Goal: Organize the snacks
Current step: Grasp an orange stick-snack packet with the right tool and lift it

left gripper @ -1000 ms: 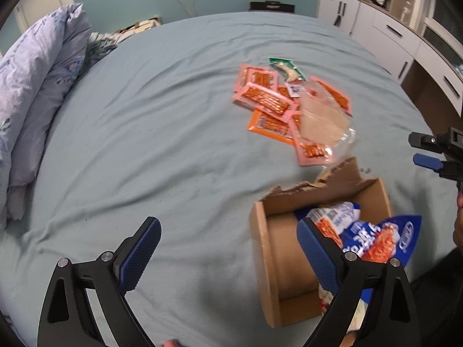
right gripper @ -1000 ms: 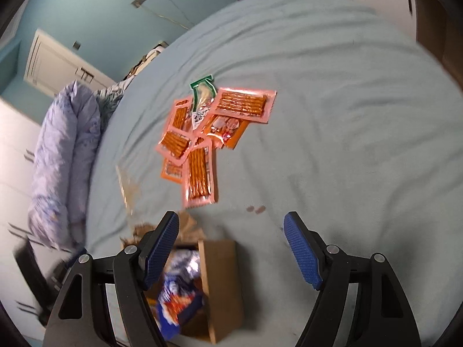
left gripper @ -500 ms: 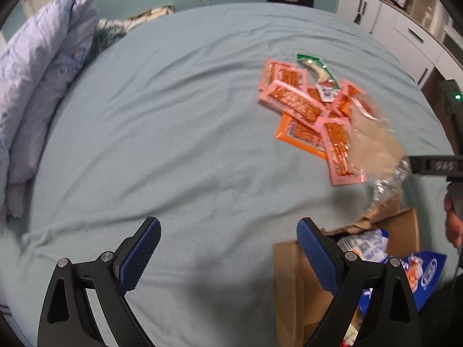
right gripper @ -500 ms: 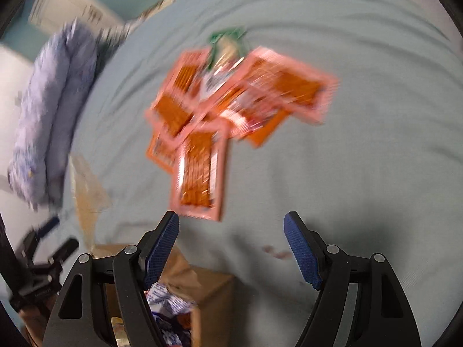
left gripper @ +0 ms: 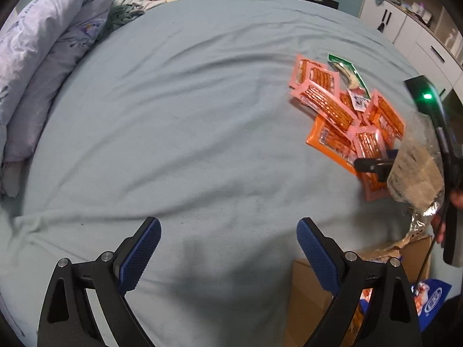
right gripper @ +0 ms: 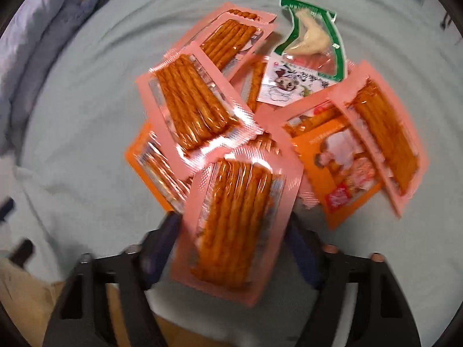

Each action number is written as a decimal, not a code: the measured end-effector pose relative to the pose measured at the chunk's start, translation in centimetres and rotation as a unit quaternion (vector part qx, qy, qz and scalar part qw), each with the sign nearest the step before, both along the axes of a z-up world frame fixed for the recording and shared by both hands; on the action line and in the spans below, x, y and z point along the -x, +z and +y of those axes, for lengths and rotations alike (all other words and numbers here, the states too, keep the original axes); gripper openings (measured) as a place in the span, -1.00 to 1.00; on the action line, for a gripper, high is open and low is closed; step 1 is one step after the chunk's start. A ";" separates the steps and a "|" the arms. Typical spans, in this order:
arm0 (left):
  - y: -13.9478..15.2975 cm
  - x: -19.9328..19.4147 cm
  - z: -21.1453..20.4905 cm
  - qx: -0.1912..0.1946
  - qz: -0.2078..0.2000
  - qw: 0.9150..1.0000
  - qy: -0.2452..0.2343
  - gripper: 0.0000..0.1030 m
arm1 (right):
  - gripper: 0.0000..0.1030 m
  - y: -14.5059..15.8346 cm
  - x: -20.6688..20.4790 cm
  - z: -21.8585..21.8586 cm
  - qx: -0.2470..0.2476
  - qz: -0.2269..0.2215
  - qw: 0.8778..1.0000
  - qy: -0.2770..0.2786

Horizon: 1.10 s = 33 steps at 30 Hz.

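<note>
**A:** How many snacks are lying on the bed (left gripper: 173,115)?

**B:** In your right wrist view I count at least five pink packets of sticks (right gripper: 191,104), which overlap one another. There are two orange packets (right gripper: 150,164), one green packet (right gripper: 312,29) and one small white packet (right gripper: 283,84). They sit in a single pile toward the bed's right edge. One cardboard box (left gripper: 306,303) stands at the near right corner with one blue bag (left gripper: 434,297) in it. One crumpled clear wrapper (left gripper: 416,167) sits just beside the pile.

**A:** And your tools?

**B:** Your left gripper (left gripper: 227,228) is spread wide and holds nothing. It hangs above bare sheet near the bed's near edge. Your right gripper (right gripper: 234,234) is also spread. Its fingers (right gripper: 165,231) straddle the nearest pink packet (right gripper: 228,196), one on each long side. The picture is blurred there, but they don't look pressed in.

**A:** What has changed from half a second ago?

**B:** Your right gripper has dropped onto the pile. Back then the nearest pink packet lay ahead of the fingertips, and now it lies between them. Your left gripper has shifted away from the box, which now shows only at the lower right of its view.
</note>
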<state>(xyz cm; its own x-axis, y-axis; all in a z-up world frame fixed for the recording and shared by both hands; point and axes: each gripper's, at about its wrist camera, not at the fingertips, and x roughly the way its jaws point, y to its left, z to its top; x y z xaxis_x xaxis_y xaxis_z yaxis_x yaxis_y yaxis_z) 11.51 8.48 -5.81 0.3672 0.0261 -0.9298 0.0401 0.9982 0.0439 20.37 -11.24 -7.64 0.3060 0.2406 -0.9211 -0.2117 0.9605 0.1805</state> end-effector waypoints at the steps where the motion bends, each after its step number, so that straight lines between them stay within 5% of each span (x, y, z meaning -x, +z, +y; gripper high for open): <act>1: -0.2 -0.1 -0.1 -0.003 0.000 1.000 -0.001 0.87 | 0.04 0.1 0.2 0.0 0.000 -0.009 1.000 0.000; 3: -0.3 0.1 -0.3 -0.017 -0.002 1.000 -0.004 0.87 | -0.21 0.4 0.8 -0.4 -0.007 -0.021 1.000 -0.006; 5: -0.1 0.4 -0.3 -0.033 -0.013 0.999 -0.003 0.87 | -0.73 1.1 1.4 -1.2 -0.022 -0.031 0.999 -0.026; 7: 0.6 0.7 -0.1 -0.041 -0.028 0.999 0.004 0.87 | -0.93 2.0 2.5 -2.0 -0.047 -0.043 0.997 -0.038; 15: 2.1 1.5 1.6 -0.043 -0.055 0.997 0.035 0.87 | -0.93 6.9 9.1 -7.5 -0.117 -0.086 0.984 -0.101; 19: 2.4 1.9 1.8 -0.042 -0.056 0.997 0.036 0.87 | -0.93 9.5 13.4 -9.6 -0.180 -0.120 0.967 -0.136; 26: 2.8 1.8 1.4 -0.034 -0.066 0.997 0.033 0.87 | -0.92 5.1 17.7 -11.9 -0.255 -0.097 0.944 -0.187; 33: 3.1 1.4 1.0 -0.020 -0.069 0.997 0.014 0.87 | -0.92 5.2 16.4 -14.1 -0.282 -0.086 0.933 -0.204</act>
<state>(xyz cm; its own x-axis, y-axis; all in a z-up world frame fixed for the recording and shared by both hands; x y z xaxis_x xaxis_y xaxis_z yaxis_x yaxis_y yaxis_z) 10.11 9.50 -2.72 0.4907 0.0748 -0.8681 0.0020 0.9962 0.0870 3.93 -25.30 -2.41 0.6105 0.5034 -0.6115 0.0781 0.7300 0.6790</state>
